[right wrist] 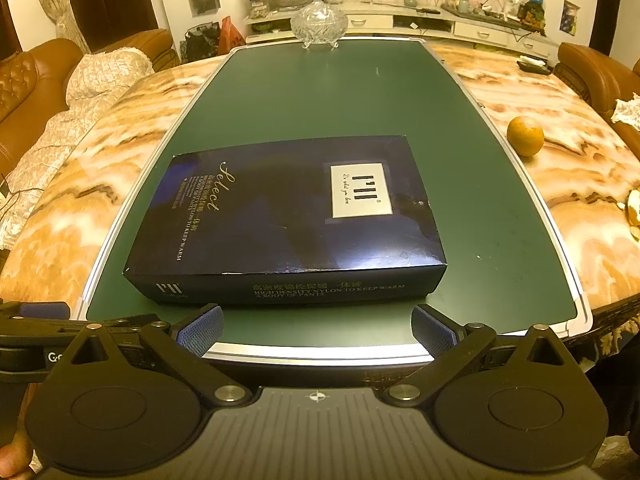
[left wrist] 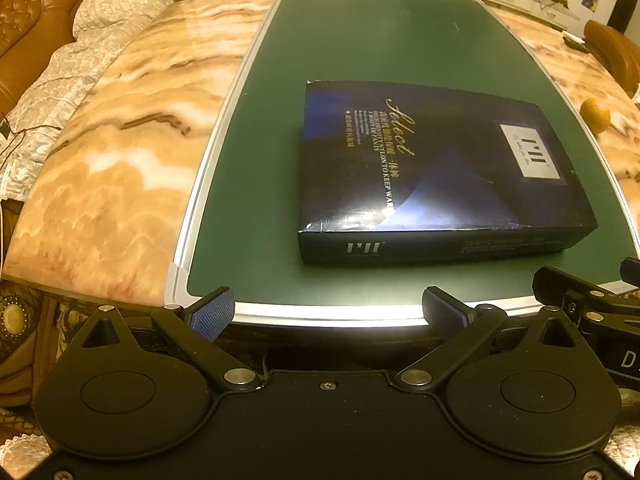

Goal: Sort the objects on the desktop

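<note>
A flat dark blue box (left wrist: pixel 432 168) with gold lettering and a white label lies on a green board (left wrist: pixel 360 48) with a silver frame. It also shows in the right wrist view (right wrist: pixel 288 216). My left gripper (left wrist: pixel 328 312) is open and empty, at the board's near edge, short of the box. My right gripper (right wrist: pixel 318 328) is open and empty, over the board's near edge just before the box's front side. An orange (right wrist: pixel 525 135) sits on the marble table right of the board. A glass bowl (right wrist: pixel 319 24) stands at the board's far end.
The board lies on an orange marble table (left wrist: pixel 120 152). A brown leather sofa (right wrist: pixel 32 80) with a white cover stands to the left. A chair (right wrist: pixel 588 72) is at the right. A dark remote (right wrist: pixel 534 67) lies far right. A cabinet (right wrist: pixel 440 20) with clutter is behind.
</note>
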Available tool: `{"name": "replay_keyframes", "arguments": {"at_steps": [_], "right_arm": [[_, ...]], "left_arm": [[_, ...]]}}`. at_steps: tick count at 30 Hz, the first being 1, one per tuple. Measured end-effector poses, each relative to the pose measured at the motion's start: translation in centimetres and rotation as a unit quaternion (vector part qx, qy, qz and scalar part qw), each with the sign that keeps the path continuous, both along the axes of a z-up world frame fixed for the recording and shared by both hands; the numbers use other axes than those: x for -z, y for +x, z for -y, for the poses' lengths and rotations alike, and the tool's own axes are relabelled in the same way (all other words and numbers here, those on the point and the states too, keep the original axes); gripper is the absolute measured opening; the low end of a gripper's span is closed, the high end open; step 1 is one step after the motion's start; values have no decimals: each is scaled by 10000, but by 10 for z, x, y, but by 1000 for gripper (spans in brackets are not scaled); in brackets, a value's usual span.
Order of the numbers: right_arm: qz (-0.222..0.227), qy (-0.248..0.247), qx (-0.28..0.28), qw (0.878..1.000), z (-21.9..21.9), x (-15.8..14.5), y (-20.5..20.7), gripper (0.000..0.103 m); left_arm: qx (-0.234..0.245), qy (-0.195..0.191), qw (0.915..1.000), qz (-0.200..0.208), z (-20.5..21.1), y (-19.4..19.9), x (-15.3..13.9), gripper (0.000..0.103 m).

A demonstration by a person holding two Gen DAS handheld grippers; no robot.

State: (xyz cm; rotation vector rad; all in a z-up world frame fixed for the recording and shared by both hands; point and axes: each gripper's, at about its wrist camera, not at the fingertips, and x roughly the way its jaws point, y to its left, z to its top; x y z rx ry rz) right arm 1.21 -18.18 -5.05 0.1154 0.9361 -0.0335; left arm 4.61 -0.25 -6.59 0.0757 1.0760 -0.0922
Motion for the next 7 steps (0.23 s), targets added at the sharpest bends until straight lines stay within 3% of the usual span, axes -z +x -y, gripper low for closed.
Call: {"name": "replay_keyframes", "arguments": {"at_steps": [7], "right_arm": [[2,3,-13,10000,0,0,1,103]], "left_arm": [[-3,6,10000,2,0,0,0,102]]}}
